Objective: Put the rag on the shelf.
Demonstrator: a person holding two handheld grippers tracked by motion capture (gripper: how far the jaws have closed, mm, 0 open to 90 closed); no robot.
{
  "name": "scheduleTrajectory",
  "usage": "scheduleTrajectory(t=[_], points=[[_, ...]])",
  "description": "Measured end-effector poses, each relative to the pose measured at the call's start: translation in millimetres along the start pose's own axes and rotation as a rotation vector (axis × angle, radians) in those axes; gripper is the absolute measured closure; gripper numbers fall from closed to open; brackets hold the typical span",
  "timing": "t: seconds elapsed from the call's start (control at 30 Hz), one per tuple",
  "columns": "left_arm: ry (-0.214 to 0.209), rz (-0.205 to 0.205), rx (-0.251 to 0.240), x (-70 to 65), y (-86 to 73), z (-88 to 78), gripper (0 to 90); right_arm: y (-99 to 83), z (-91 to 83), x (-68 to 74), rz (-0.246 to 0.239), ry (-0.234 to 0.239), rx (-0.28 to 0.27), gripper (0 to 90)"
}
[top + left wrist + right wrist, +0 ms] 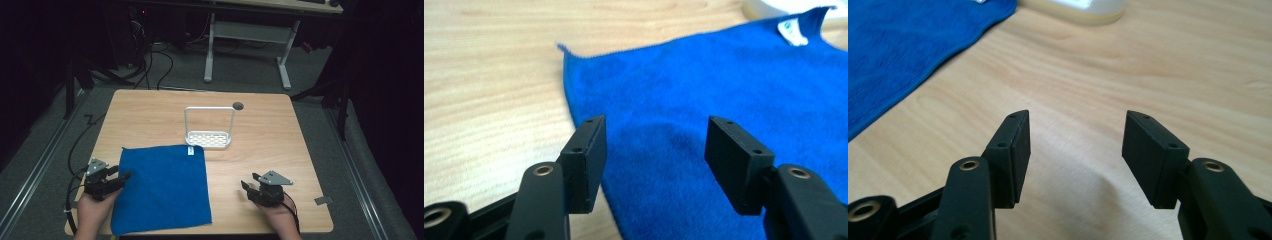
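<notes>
A fuzzy blue cloth (pixel 161 187) lies flat on the wood-grain desk (pixel 280 150) under the left gripper (pixel 122 179), jaws apart; the right gripper (pixel 248 181) gapes over bare wood.

The cloth (pixel 160 187) is blue, soft and fuzzy, with a stitched hem and a small white label (pixel 793 31). The counter (pixel 280 145) is pale wood-grain, smooth and matt. Both claws, left (pixel 654 165) and right (pixel 1075 160), look like matt black plastic with brass-coloured rivets; the rack (pixel 209 127) is smooth white.
</notes>
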State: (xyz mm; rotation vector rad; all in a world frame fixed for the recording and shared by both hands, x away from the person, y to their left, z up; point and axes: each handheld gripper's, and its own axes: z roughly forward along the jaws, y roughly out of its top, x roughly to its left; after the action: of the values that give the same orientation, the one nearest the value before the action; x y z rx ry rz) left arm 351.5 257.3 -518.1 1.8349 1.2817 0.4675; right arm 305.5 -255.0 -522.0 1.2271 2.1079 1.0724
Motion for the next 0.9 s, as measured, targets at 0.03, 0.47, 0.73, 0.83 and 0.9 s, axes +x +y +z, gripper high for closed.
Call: scheduleTrajectory(t=[0.03,0.47,0.73,0.83,0.9], points=[[0.001,0.001,0.0,-0.4,0.5,0.3,42.7,0.2,-0.1,-0.8,-0.003,-0.003,-0.005,45.3],[0.004,0.018,0.014,-0.5,-1.2,3.5,42.4,-0.1,5.5,1.0,-0.001,0.007,0.011,45.4],[0.006,0.027,0.017,-1.8,-1.7,3.5,42.6,1.0,6.7,3.1,-0.011,0.009,0.01,46.0],[0.01,0.032,0.023,-2.0,-2.0,3.6,42.8,1.5,6.9,3.3,-0.017,0.008,0.01,46.7],[0.013,0.034,0.023,-2.2,-2.2,3.5,42.8,1.6,7.2,3.3,-0.02,0.009,0.008,47.0]])
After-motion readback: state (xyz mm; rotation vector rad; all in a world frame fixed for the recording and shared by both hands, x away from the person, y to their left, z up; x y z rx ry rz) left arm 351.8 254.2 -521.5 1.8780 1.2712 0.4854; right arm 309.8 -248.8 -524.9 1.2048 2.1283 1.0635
